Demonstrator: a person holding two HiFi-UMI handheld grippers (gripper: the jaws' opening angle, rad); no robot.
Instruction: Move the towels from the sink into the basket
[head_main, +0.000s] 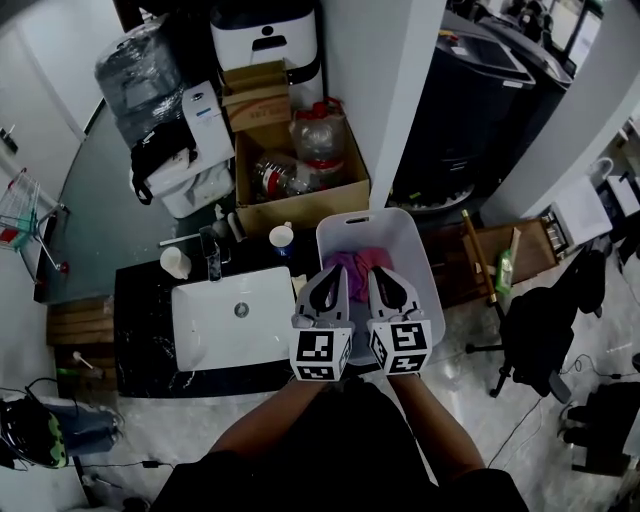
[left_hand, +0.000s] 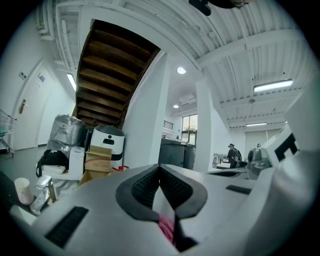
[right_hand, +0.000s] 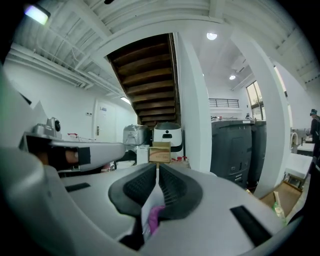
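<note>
The white basket stands to the right of the white sink, whose basin shows no towel. A pink-purple towel bunches over the basket, just past both gripper tips. My left gripper and right gripper hang side by side above the basket's near half and point level. In the left gripper view the jaws of the left gripper are shut, with pink towel pinched low between them. In the right gripper view the right gripper is likewise shut, with a strip of purple towel between its jaws.
The sink sits in a black counter with a faucet and two cups behind it. A cardboard box of bottles stands beyond the basket. A wooden rack and a black chair are at the right.
</note>
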